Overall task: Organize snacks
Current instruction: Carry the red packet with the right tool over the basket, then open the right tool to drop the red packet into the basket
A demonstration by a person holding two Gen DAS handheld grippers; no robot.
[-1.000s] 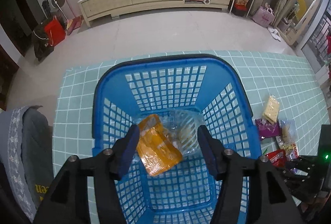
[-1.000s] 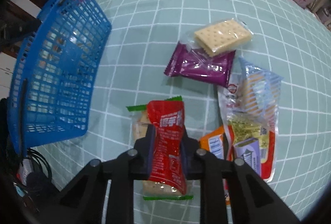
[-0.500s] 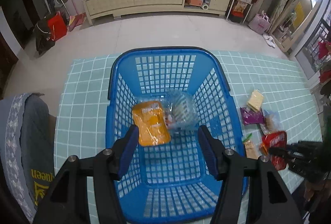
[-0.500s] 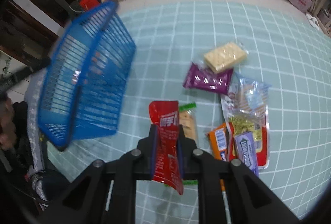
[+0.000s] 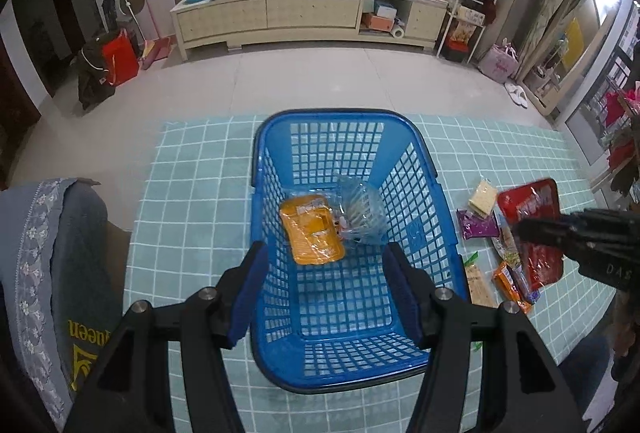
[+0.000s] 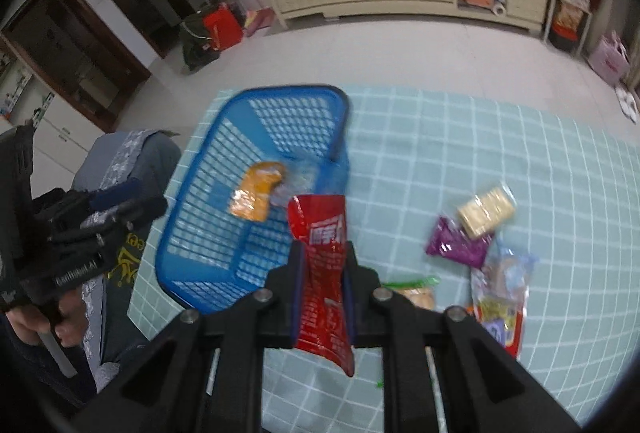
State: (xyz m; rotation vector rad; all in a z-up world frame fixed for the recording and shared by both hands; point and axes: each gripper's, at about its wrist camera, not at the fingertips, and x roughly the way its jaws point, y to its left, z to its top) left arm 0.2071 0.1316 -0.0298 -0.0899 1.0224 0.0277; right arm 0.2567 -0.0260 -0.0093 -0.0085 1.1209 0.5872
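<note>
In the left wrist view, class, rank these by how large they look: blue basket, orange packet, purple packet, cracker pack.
1. Blue basket, by far the largest.
2. Orange packet, inside the basket.
3. Purple packet and cracker pack: similar, too close to rank; the purple one is partly covered.

Dim indoor light; right wrist view motion-blurred; fisheye edges dark, warped.

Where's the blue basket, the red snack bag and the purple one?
blue basket (image 5: 434,193): left wrist view, right rim.
red snack bag (image 6: 320,221): right wrist view, upper part above the fingers.
purple snack packet (image 6: 456,247): right wrist view, middle.
</note>
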